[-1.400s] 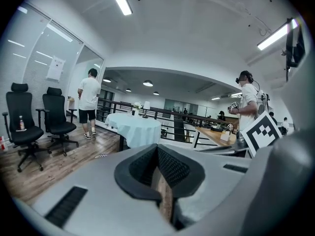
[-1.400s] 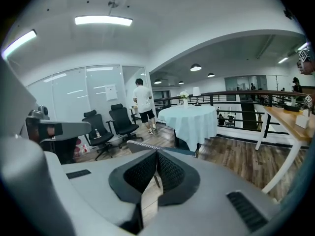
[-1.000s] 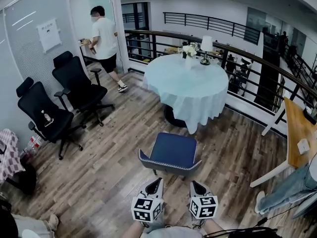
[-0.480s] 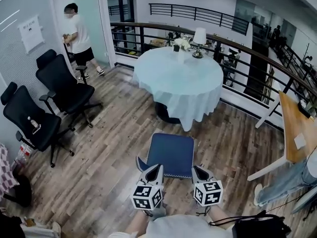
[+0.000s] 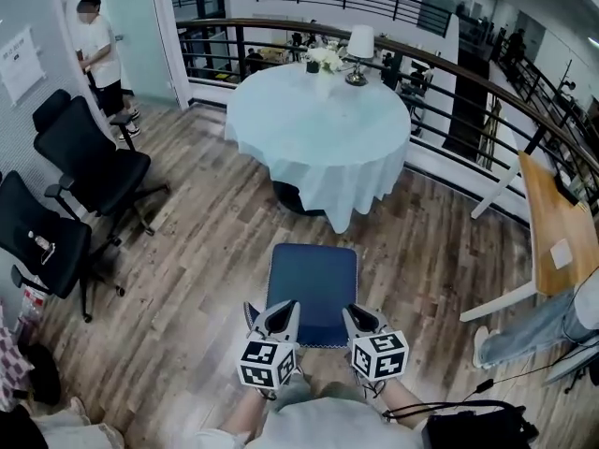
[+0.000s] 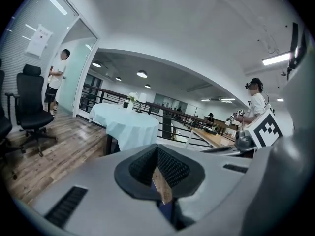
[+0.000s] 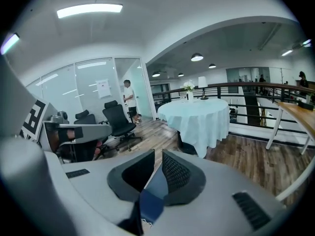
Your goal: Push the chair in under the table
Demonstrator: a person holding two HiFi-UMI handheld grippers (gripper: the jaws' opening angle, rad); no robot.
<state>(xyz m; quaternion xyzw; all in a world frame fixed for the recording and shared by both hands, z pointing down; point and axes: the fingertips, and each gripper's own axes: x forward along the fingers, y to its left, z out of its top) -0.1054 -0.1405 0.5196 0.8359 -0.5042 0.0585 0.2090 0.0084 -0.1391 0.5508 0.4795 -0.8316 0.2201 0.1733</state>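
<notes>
Flanking the backrest of the blue chair (image 5: 314,283), the left gripper (image 5: 282,311), jaws shut, and right gripper (image 5: 358,316), jaws just easing apart on seemingly nothing, are pointing across it toward the round table (image 5: 318,134) straight ahead.

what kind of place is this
Probably an office mezzanine or lounge area: black office chairs stand along the wall, a cloth-covered round table sits in the middle, and a railing runs along the floor's open edge.
</notes>
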